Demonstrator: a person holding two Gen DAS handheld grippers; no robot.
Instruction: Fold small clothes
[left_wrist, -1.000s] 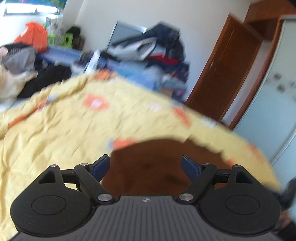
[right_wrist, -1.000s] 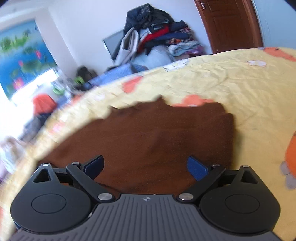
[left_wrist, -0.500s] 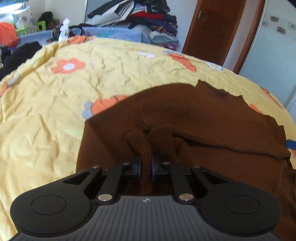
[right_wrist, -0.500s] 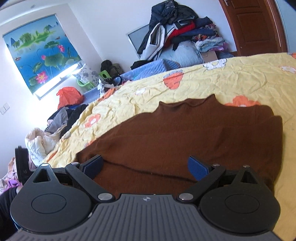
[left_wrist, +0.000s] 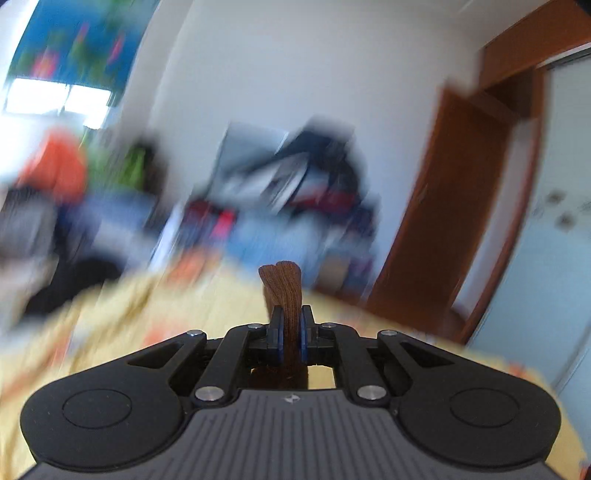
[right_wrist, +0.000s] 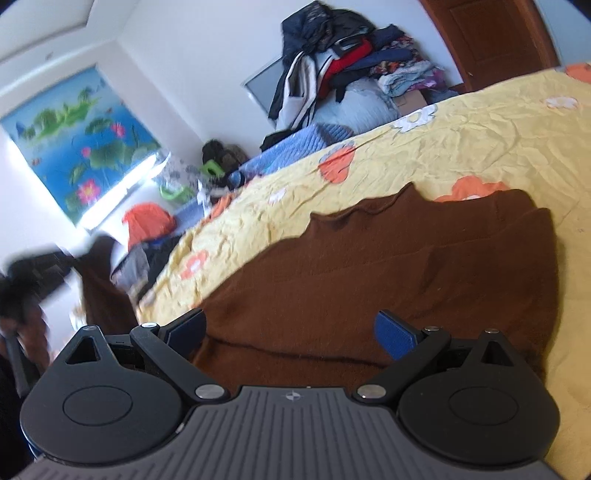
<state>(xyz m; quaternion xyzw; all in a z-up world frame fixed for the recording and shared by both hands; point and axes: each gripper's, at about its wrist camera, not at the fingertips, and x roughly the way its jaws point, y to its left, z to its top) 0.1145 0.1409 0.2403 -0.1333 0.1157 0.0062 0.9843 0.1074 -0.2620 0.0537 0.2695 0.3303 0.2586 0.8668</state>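
The brown knit sweater (right_wrist: 388, 266) lies flat on the bed, its collar pointing toward the far side and its right edge folded in a straight line. One part of it, a ribbed strip of brown knit (left_wrist: 282, 291), is pinched between the pads of the left gripper (left_wrist: 291, 334), which is clamped narrow on the fabric; the strip stands up past the fingertips and hangs down behind them. In the right wrist view this raised fabric appears as a blurred brown drape at the far left edge of the frame. The right gripper (right_wrist: 290, 330) stands wide, blue pads apart, just above the near hem of the sweater, with nothing between the pads.

Under the garment is a wrinkled yellow bedsheet (right_wrist: 480, 140) with orange and white flowers; open sheet surrounds the sweater on the right and far sides. Beyond the far edge of the bed stand a heap of clothes (right_wrist: 343, 62) against the white wall, a blue blanket (right_wrist: 295, 142), an orange bag (right_wrist: 147, 225) and a lotus-pattern window blind (right_wrist: 77, 147). A brown wooden door (right_wrist: 491, 33) is at far right. The left wrist view is heavily motion-blurred. No legible writing is seen.
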